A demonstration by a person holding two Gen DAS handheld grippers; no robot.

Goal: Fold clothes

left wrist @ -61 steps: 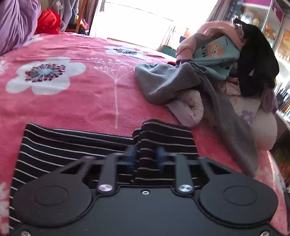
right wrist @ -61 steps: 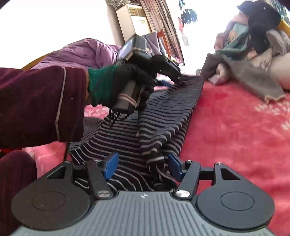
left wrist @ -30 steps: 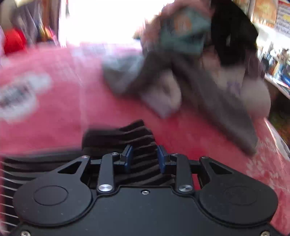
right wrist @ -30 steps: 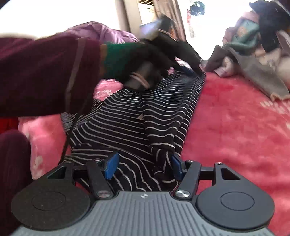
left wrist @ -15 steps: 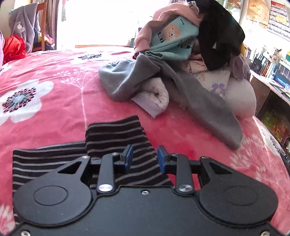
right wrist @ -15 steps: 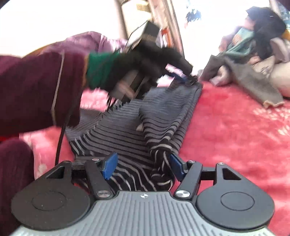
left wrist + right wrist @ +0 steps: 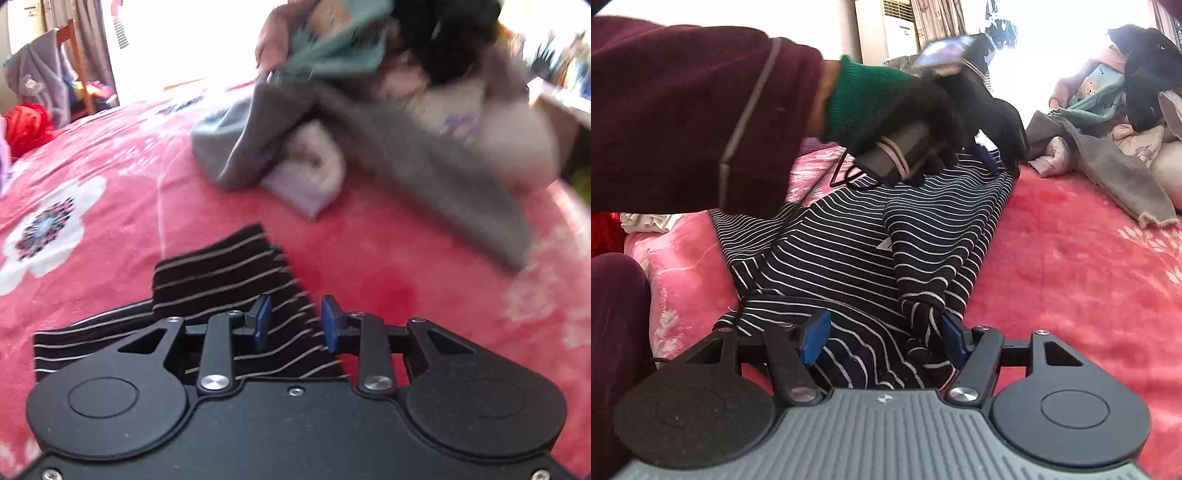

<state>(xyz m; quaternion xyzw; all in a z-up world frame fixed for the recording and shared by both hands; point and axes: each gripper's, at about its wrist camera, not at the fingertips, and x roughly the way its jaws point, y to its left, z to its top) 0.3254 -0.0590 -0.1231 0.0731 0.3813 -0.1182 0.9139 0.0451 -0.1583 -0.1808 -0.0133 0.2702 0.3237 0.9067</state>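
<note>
From the left wrist view, a pink blanket (image 7: 110,192) printed with white flowers covers the bed and runs far back toward a very bright window. At the far left a wooden chair (image 7: 75,70) stands draped with grey cloth, and something red (image 7: 27,123) lies beside it. The far right of the bed is taken up by a blurred pile of clothes (image 7: 388,92), from which a grey garment (image 7: 424,173) trails toward the near right. The striped garment (image 7: 221,273), black with thin pale lines, lies flat at the near edge. The left gripper (image 7: 294,325) hangs over its right corner with the blue pads a narrow gap apart; striped cloth shows between them, but neither pad presses on it. Bare pink blanket lies open between the striped corner and the pile, and to the right of the gripper.

From the right wrist view, the same garment (image 7: 857,251) stretches from the near edge away to the far middle, with a rumpled sleeve lying along its right side. The right gripper (image 7: 882,339) stands about half open over the near end; the bunched sleeve end rests against the right pad, while the left pad is clear of it. A gloved hand (image 7: 905,110) on a maroon sleeve (image 7: 694,110) holds the other gripper at the garment's far end. A tall white unit (image 7: 886,29) stands against the far wall. The right half of the blanket (image 7: 1071,277) is open as far as the clothes pile (image 7: 1126,92).
</note>
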